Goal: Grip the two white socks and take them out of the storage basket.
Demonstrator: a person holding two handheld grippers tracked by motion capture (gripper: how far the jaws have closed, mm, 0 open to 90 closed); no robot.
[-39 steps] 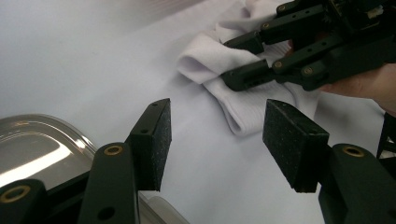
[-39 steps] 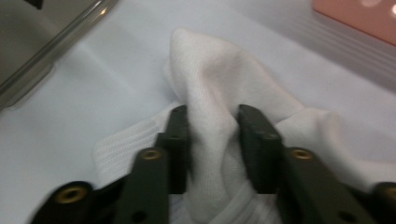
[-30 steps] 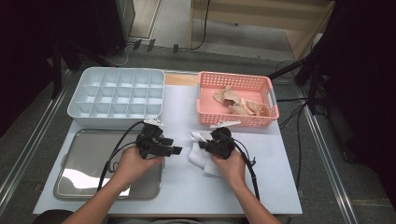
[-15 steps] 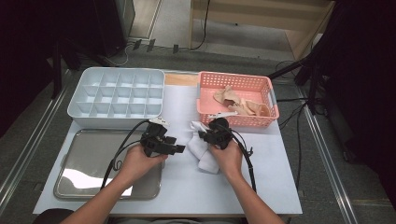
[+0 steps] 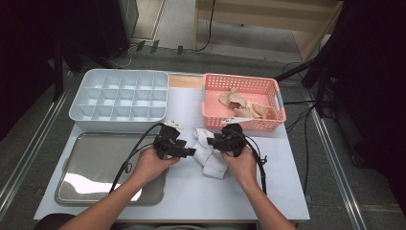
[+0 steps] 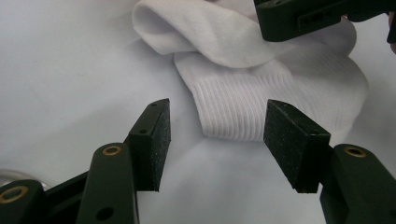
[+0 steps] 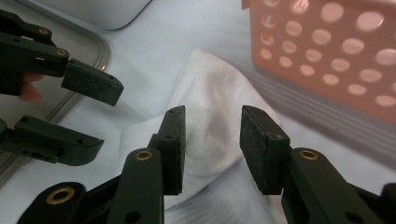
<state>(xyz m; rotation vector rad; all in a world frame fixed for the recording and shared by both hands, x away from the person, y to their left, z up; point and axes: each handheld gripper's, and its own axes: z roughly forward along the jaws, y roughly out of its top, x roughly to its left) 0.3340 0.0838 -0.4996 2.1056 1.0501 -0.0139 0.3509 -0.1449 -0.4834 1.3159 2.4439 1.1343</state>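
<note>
Your white sock (image 5: 209, 154) lies crumpled on the desk (image 5: 268, 191), just in front of the pink basket (image 5: 242, 101). Your left claw (image 6: 217, 135) stands apart before its ribbed cuff. Your right claw (image 7: 211, 140), jaws just opening, hovers apart over a fold.

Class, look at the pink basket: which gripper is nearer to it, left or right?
Right. The right gripper sits just in front of the pink basket, over the white sock. The left gripper is farther off, on the sock's other side by the metal tray.
</note>
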